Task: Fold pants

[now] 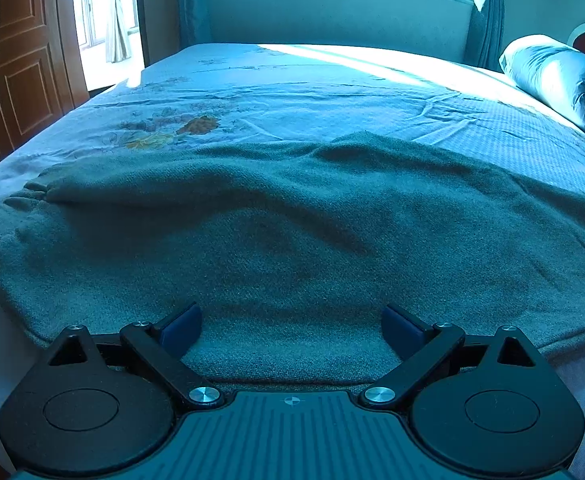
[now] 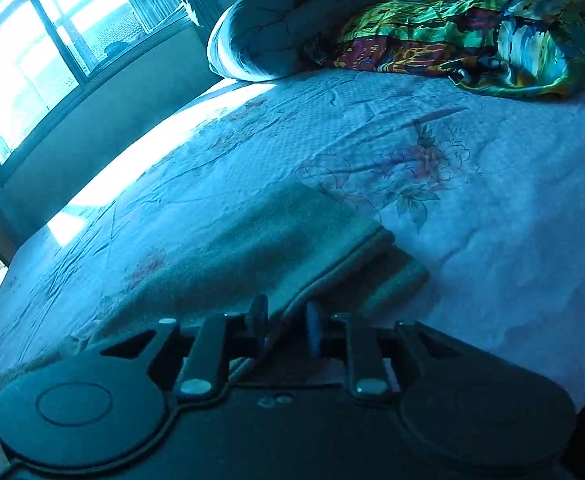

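Note:
Grey-green knit pants (image 1: 292,232) lie spread across the near part of the bed (image 1: 292,88). My left gripper (image 1: 291,330) is open, its blue pads wide apart just above the pants' near edge, holding nothing. In the right wrist view the pants (image 2: 260,240) run away from me, with a folded cuff end (image 2: 396,276) on the sheet. My right gripper (image 2: 284,324) is shut on the pants' edge, the fabric pinched between its fingers and lifted slightly.
The bed has a pale floral sheet (image 2: 432,160). A rolled quilt (image 1: 560,80) lies at the headboard end, with a colourful satin pillow (image 2: 472,36) beside it. A wooden door (image 1: 16,72) stands at left and a window (image 2: 32,52) beyond the bed.

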Demonstrator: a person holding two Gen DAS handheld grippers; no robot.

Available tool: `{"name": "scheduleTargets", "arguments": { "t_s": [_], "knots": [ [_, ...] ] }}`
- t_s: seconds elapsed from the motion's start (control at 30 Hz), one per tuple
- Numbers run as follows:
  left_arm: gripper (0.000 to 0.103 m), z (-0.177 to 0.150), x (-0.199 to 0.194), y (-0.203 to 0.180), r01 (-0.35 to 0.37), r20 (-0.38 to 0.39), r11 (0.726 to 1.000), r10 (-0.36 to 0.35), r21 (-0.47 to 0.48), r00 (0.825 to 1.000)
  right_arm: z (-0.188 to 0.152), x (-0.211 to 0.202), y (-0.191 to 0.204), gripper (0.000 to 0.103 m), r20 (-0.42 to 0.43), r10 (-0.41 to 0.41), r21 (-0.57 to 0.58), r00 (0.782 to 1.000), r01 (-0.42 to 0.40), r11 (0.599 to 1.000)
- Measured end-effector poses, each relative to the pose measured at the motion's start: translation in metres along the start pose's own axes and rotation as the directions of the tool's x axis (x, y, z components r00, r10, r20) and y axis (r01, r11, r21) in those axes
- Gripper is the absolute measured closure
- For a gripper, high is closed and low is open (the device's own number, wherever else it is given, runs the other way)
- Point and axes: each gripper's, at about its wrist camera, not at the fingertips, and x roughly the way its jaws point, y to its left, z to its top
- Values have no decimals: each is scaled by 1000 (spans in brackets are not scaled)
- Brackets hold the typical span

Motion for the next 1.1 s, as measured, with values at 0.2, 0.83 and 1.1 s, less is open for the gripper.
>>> {"name": "scheduleTargets", "arguments": {
  "t_s": [0.2, 0.83, 1.1],
  "knots": [
    [5, 0, 2, -3, -8, 1, 1000, 8, 4, 1000, 8, 14, -27, 100, -30, 46, 194, 999, -39, 980],
    [4, -1, 1, 6, 44, -10, 998, -44, 35, 999, 0, -35, -54, 84, 58, 47, 268, 997, -61, 962],
    [2, -3, 1, 6, 46, 0, 998, -46, 42, 999, -7, -7, -75, 74, 59, 119, 357, 991, -132, 925]
  ]
}}
